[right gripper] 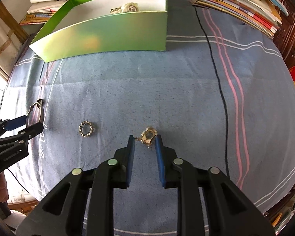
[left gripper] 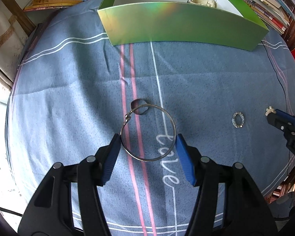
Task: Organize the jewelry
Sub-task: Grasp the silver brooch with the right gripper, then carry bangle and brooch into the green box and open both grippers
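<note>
Meanwhile, two pieces gripped over the blue cloth

Silver bangle (left gripper: 148, 132) sits clamped across its width in the half-spread left gripper (left gripper: 148, 138); a small ring (left gripper: 139, 109) lies beyond. The narrowed right gripper (right gripper: 145, 139) pinches an ornate ring (right gripper: 148, 135). Between them rests a studded ring (right gripper: 86, 129), near the green box (right gripper: 112, 37)

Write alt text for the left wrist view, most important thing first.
The left gripper grips a thin silver bangle between its blue pads above a blue striped cloth, with a small ring beyond it. A sparkly ring lies to the right; an open green box stands behind.
</note>
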Available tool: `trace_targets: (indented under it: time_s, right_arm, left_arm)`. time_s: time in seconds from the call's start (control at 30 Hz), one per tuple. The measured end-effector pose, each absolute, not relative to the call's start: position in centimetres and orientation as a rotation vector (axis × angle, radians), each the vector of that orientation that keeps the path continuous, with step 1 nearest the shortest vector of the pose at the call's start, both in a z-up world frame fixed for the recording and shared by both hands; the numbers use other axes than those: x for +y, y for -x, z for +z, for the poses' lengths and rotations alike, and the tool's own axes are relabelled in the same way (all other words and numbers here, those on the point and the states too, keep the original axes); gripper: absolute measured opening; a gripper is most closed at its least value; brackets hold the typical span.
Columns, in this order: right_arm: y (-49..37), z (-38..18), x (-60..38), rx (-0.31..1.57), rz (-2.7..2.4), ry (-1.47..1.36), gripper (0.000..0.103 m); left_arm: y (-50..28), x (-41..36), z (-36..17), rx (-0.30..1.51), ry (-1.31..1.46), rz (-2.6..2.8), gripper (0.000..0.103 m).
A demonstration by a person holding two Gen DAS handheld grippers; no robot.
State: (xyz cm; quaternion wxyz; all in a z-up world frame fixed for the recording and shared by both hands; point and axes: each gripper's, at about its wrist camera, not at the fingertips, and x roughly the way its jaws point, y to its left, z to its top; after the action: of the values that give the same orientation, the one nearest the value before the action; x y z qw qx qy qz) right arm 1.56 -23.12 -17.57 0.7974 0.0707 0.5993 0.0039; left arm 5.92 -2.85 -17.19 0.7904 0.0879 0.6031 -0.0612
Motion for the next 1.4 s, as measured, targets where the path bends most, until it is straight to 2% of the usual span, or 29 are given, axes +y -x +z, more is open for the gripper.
trace_targets:
  time_s: [0.07, 0.1, 0.5, 0.53, 0.57, 0.63, 1.13, 1.4]
  right_arm:
    - [-1.6, -17.4, -23.3, 1.285, 0.011, -0.153, 0.043]
    - [-1.4, -17.3, -23.3, 1.281, 0.013, -0.153, 0.044]
    - [-2.0, -18.5, -23.1, 1.306, -0.009, -0.116, 0.044]
    - [-2.0, -18.5, -23.1, 1.305, -0.011, -0.115, 0.042]
    - [-2.1, -18.5, -23.0, 1.303, -0.007, -0.116, 0.030]
    - [-2.4, -18.5, -22.8, 1.300, -0.005, -0.116, 0.021]
    - [-3.2, -16.5, -21.5, 1.249, 0.015, -0.096, 0.021]
    - [-3.4, -14.0, -21.8, 1.193, 0.038, -0.113, 0.021]
  left_arm:
    - [-6.1, -2.8, -17.5, 1.303, -0.190, -0.129, 0.057]
    - [-6.2, -2.8, -17.6, 1.305, -0.191, -0.128, 0.057]
    - [-7.5, -1.5, -19.7, 1.335, -0.143, -0.135, 0.058]
    - [-7.5, -1.1, -20.0, 1.336, -0.133, -0.138, 0.058]
    - [-7.6, -0.8, -20.2, 1.334, -0.124, -0.141, 0.058]
    - [-7.4, -0.4, -20.1, 1.331, -0.114, -0.143, 0.057]
    - [-7.0, 1.3, -16.6, 1.231, -0.115, -0.116, 0.057]
    - [-6.8, -0.7, -12.4, 1.155, -0.143, -0.108, 0.057]
